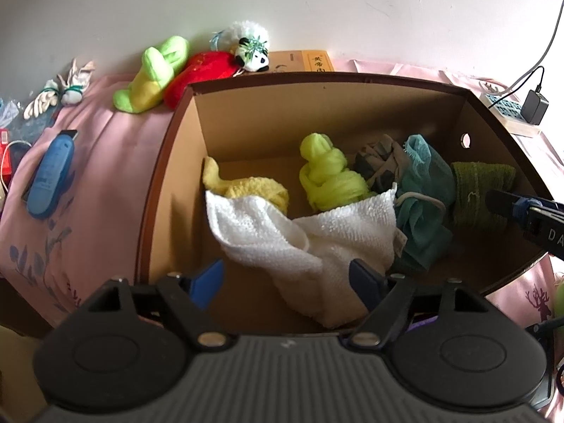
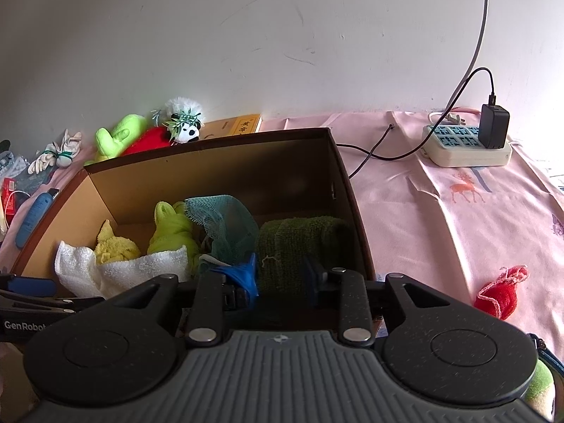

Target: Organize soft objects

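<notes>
We see a cardboard box (image 1: 169, 162) on the pink bedspread (image 2: 440, 218), full of soft cloths. The white towel (image 1: 282, 232) lies at the near side, between the wide-apart fingers of our left gripper (image 1: 287, 287), which do not press it. Our right gripper (image 2: 282, 275) stands at the dark green towel (image 2: 299, 243) by the right wall, fingers narrow; we cannot tell if they pinch it. Only the right view shows the red mesh pouch (image 2: 498, 298) and "GenRobot" on the other tool. The plush toys (image 1: 197, 67) sit beyond the far edge.
</notes>
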A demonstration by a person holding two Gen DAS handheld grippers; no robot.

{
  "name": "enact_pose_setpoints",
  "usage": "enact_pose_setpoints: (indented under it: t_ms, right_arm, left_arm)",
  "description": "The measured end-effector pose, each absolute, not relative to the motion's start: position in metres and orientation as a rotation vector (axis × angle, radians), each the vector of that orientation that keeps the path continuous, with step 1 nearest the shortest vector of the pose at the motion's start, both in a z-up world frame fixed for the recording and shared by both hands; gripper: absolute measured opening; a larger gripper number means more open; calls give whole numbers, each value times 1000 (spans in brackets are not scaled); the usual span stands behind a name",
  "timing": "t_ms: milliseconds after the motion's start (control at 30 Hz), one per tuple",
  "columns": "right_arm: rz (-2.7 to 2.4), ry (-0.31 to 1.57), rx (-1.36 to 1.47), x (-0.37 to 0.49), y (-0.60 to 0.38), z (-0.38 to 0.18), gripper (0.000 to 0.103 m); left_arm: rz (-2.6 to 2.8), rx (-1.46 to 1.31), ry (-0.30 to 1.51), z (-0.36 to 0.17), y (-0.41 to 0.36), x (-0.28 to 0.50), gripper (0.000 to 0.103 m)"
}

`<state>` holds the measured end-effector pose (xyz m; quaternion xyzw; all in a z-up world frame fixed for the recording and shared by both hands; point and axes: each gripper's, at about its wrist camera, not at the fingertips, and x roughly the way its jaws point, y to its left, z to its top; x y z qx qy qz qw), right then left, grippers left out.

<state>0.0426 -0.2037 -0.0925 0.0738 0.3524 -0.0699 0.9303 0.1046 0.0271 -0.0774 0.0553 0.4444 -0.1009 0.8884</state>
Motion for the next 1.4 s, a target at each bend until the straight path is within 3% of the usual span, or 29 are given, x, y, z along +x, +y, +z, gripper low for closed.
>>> enact_pose_setpoints:
  t_ms: [1400]
  right_arm:
    - [-150,663,127,27,-193,-86,16]
  left_arm:
    - [-208,97,876,-63,27,89,87]
